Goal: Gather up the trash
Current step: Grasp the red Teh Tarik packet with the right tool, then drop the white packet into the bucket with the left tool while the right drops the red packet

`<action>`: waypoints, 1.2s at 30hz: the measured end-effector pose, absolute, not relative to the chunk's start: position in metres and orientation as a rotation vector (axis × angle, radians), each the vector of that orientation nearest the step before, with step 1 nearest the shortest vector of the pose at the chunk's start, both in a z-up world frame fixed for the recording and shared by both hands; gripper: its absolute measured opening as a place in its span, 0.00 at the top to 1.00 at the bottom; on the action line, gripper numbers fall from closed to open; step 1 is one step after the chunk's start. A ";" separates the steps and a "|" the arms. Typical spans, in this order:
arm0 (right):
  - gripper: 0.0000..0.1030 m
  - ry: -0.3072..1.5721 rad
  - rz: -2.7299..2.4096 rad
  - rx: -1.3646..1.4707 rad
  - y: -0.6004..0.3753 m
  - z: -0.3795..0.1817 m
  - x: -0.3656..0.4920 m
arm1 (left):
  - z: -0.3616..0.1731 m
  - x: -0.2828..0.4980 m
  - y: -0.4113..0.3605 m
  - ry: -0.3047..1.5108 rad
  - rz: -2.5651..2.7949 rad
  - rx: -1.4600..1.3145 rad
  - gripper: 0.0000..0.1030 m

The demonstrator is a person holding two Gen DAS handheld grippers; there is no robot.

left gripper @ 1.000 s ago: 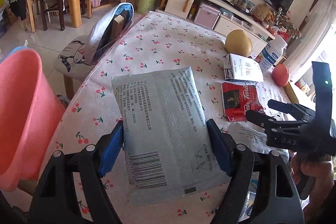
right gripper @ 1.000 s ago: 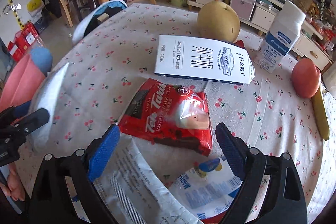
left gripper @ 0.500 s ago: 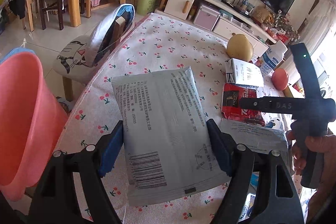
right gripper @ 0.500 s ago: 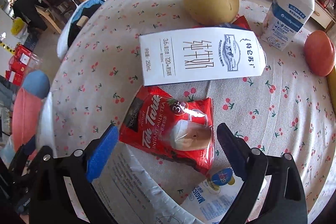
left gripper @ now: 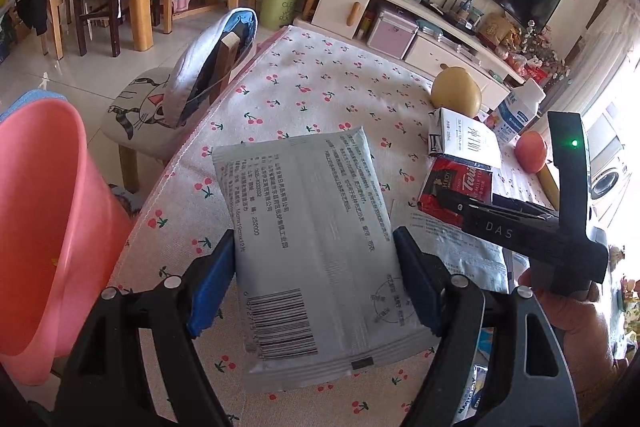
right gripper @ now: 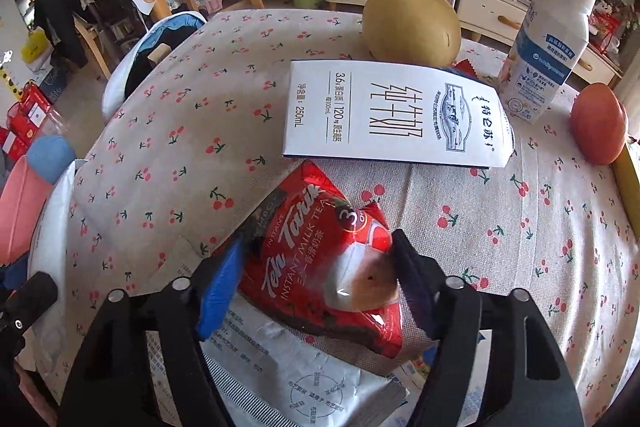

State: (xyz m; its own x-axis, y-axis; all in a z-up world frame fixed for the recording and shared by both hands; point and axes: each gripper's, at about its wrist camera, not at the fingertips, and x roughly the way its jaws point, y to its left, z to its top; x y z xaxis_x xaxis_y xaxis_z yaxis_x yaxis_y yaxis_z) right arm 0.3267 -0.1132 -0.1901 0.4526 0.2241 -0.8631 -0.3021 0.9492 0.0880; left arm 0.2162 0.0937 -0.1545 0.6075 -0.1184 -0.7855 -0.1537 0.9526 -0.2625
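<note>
Right wrist view: my right gripper [right gripper: 316,277] closing, pads pressing both edges of red milk-tea sachet [right gripper: 324,267] | milk carton [right gripper: 392,119] just beyond, pear [right gripper: 412,21] behind | left gripper [left gripper: 314,281] clamps grey wipes pack [left gripper: 312,239], pink bin [left gripper: 48,227] at its left.

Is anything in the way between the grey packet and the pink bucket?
Nothing visible. The grey packet sits between the left tongs, and the pink bucket stands open just beside the table edge.
</note>
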 end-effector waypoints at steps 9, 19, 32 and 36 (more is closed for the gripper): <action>0.56 0.942 0.313 -0.095 -0.119 -0.174 0.296 | -0.154 0.213 0.096 0.918 0.010 -0.326 0.25; 0.62 0.834 0.253 -0.090 -0.124 -0.154 0.266 | -0.143 0.204 0.101 0.869 -0.014 -0.313 0.25; 0.62 0.716 0.315 0.000 -0.102 -0.089 0.225 | -0.121 0.183 0.127 0.776 0.024 -0.322 0.25; 0.62 0.690 0.409 0.007 -0.067 -0.071 0.211 | -0.113 0.169 0.153 0.735 0.099 -0.349 0.25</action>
